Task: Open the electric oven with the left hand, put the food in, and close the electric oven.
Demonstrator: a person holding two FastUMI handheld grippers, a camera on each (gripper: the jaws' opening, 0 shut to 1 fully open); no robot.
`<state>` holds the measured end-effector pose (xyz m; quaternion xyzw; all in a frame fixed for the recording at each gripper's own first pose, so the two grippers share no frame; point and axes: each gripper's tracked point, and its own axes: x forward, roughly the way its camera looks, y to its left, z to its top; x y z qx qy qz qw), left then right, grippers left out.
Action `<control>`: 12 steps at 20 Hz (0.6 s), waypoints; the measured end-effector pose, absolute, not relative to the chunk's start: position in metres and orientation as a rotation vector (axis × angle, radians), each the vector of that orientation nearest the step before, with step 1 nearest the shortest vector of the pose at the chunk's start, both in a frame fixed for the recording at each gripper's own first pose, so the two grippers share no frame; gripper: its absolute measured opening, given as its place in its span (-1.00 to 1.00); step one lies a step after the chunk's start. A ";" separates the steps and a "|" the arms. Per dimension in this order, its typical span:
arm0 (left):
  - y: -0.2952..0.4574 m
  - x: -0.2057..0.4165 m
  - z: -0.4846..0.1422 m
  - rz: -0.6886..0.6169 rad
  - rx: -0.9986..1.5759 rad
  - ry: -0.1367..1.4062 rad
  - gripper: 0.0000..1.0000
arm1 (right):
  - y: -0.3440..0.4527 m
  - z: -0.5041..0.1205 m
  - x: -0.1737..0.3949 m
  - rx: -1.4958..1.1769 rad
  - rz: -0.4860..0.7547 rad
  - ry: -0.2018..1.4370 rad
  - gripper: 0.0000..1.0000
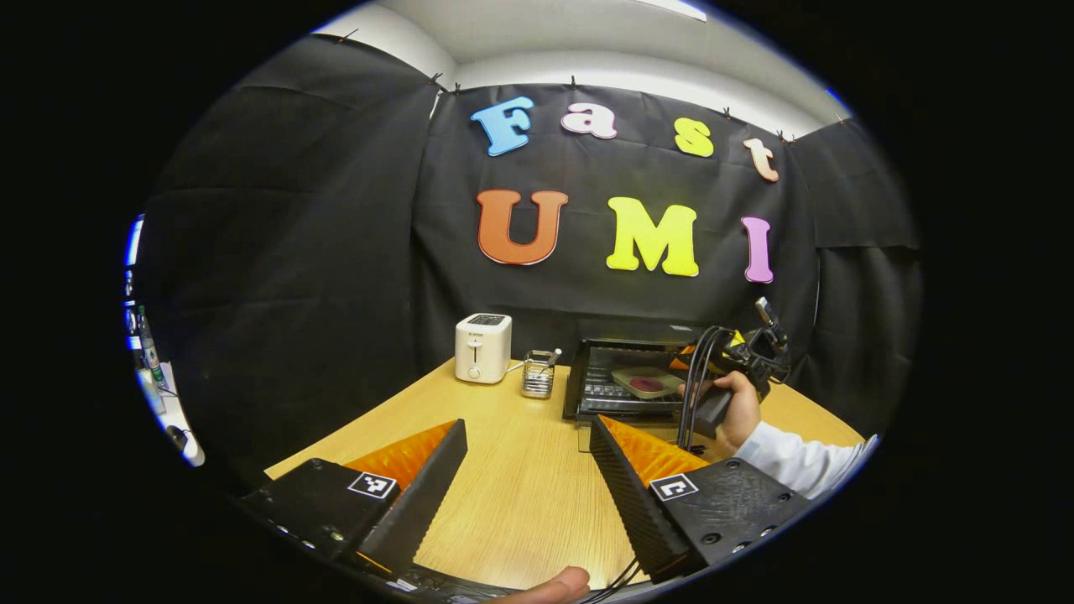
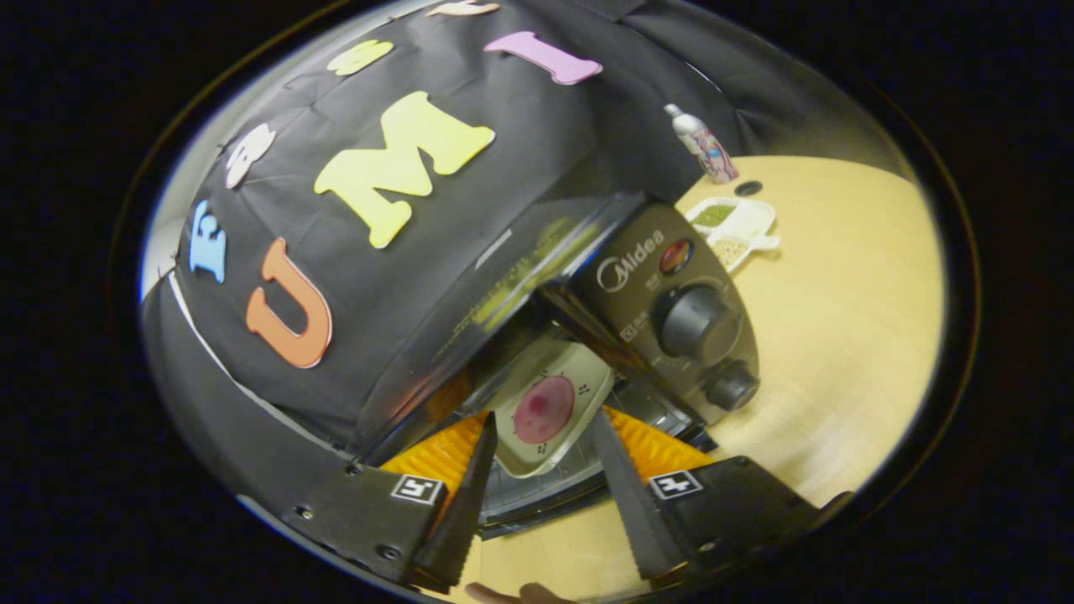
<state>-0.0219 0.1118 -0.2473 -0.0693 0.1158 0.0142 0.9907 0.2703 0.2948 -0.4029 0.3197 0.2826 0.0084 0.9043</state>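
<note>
The electric oven [image 1: 625,369] sits on the wooden table [image 1: 520,486] at about 1 o'clock in the left gripper view, its door down and open toward the camera, and its long side runs left to right. Inside it lies the food, a pale square plate [image 2: 550,407] with a round dark red patch in the middle, and the plate's long side points into the oven toward 1 o'clock in the right gripper view. The right gripper [image 2: 541,470] is spread wide on both sides of the plate, though I cannot tell if it touches it, and the left gripper [image 1: 529,445] is spread wide over the bare table, holding nothing.
</note>
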 end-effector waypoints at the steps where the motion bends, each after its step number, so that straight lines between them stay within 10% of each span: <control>1: 0.111 -0.020 -0.248 0.028 -0.142 0.237 0.87 | 0.288 -0.394 0.267 0.624 0.022 0.560 0.46; 12: 0.058 0.015 -0.320 -0.068 -0.134 0.417 0.88 | 0.237 -0.260 0.218 0.282 0.128 0.234 0.99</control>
